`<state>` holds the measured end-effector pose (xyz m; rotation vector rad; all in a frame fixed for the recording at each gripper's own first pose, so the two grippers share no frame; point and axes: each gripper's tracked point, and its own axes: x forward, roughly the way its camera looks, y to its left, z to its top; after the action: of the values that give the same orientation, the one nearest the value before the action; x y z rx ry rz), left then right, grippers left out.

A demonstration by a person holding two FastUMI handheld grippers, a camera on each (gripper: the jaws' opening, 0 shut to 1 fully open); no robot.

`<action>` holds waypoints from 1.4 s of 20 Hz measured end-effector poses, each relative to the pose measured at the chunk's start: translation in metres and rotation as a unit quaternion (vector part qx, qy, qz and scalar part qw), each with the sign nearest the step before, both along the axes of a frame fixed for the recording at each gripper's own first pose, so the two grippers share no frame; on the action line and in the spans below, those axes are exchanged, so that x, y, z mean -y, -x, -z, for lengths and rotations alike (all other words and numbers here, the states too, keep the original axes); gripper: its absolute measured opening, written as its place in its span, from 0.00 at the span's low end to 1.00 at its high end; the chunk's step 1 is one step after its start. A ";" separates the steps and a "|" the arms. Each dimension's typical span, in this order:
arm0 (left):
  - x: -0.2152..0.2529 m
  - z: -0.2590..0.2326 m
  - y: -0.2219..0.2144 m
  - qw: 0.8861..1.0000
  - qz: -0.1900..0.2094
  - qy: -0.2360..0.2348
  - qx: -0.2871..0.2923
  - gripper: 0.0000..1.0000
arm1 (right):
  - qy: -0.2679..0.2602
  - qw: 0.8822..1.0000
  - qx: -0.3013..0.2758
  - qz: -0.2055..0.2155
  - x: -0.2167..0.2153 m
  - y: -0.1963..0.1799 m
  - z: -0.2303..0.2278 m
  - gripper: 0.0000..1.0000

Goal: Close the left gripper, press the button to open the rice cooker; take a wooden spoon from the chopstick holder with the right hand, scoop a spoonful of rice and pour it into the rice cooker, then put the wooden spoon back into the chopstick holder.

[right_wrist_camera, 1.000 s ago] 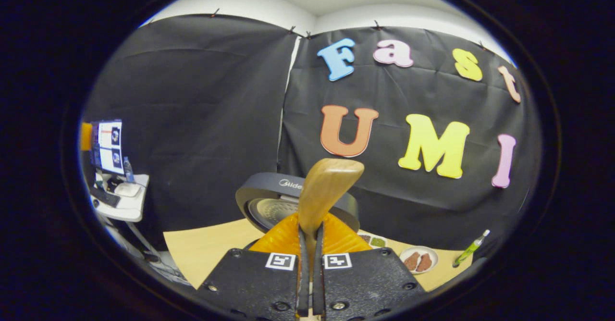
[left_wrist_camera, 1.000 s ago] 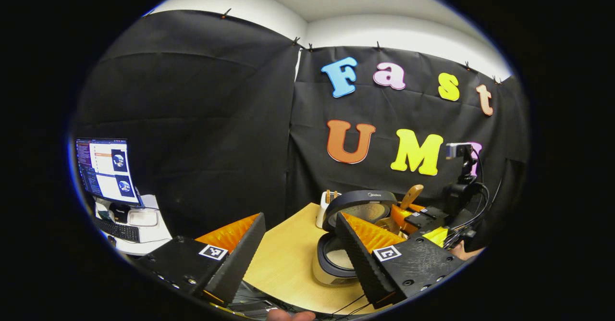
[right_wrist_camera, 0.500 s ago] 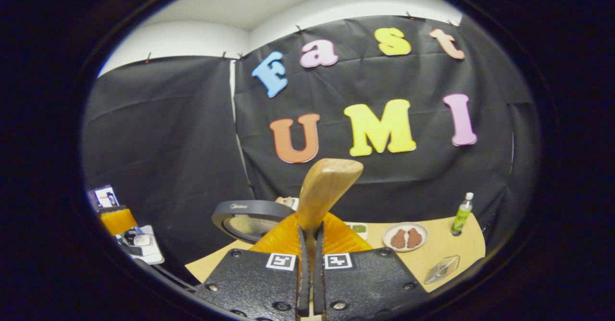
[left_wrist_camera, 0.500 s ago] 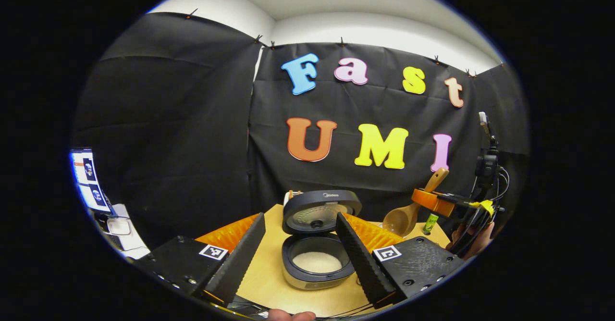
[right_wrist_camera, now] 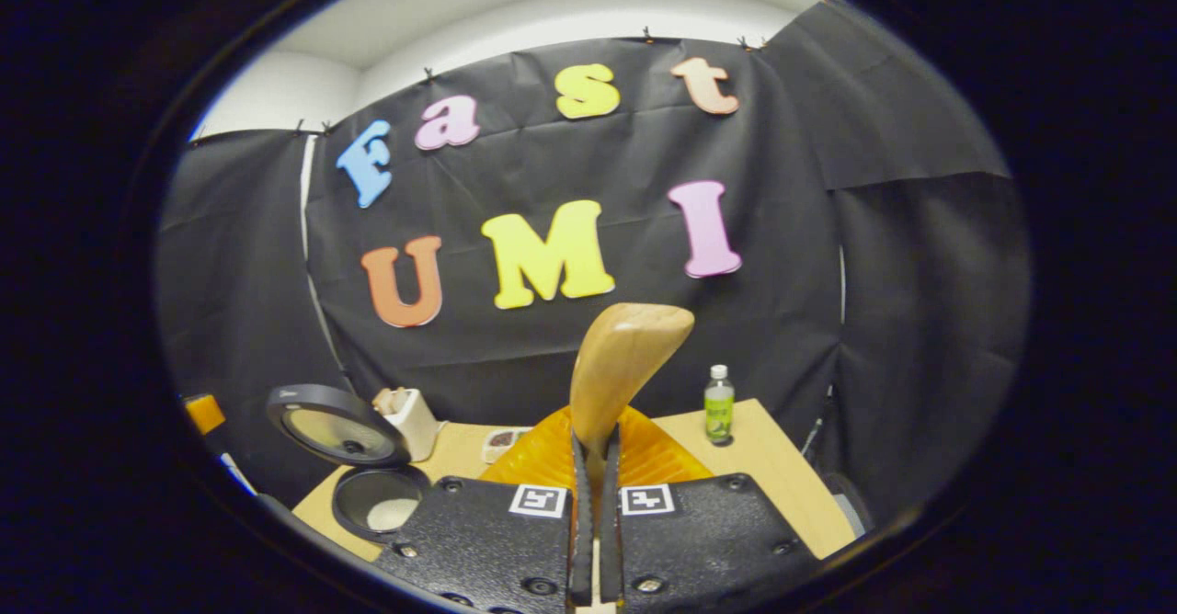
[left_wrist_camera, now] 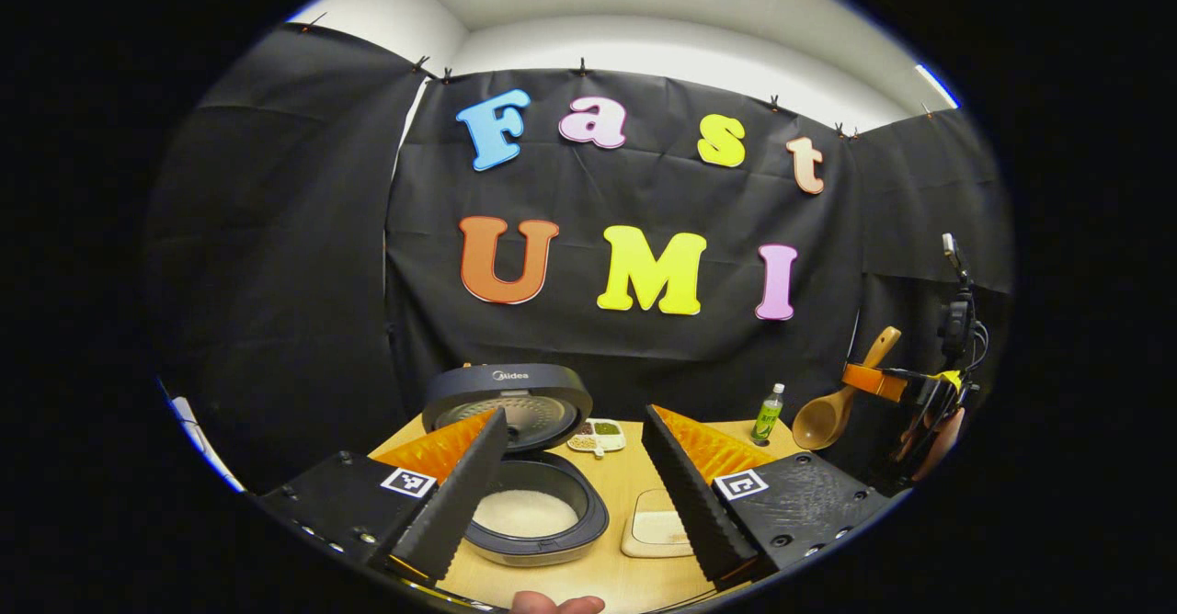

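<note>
Right gripper (right_wrist_camera: 593, 540) clamped on wooden spoon (right_wrist_camera: 618, 370) handle, lower centre, chopstick holder (right_wrist_camera: 406, 421) lower left; left gripper (left_wrist_camera: 572, 494) spread wide, rice cooker (left_wrist_camera: 515, 467) open, spoon bowl at right, lid lettering unreadable.

Right gripper (left_wrist_camera: 897, 384) carried wooden spoon (left_wrist_camera: 832, 407) rightward, away from rice cooker (left_wrist_camera: 524, 467).

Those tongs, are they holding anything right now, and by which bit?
The right tongs grip a wooden spoon by its handle, partway along, the end sticking out past the fingers. The left tongs are open, holding nothing.
</note>
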<state>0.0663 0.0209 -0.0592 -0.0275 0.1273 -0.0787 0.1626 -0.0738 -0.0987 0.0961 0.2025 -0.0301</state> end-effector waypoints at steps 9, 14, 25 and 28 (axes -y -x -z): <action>0.014 0.016 -0.026 0.999 -0.022 -0.027 -0.032 0.95 | -0.015 0.996 -0.073 0.052 0.099 -0.073 0.123 0.08; 0.028 0.022 -0.035 0.998 -0.028 -0.035 -0.049 0.95 | -0.030 0.993 -0.103 0.046 0.119 -0.107 0.193 0.08; 0.029 0.027 -0.050 0.995 -0.057 -0.053 -0.069 0.95 | -0.062 0.986 -0.150 0.034 0.122 -0.118 0.268 0.12; 0.016 0.020 -0.051 0.994 -0.072 -0.057 -0.058 0.95 | -0.058 0.988 -0.140 0.031 0.124 -0.119 0.261 0.18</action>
<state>0.1170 0.0054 -0.0794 0.0735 0.2461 0.0746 0.2813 -0.1982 -0.3602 0.2156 0.4823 -0.0944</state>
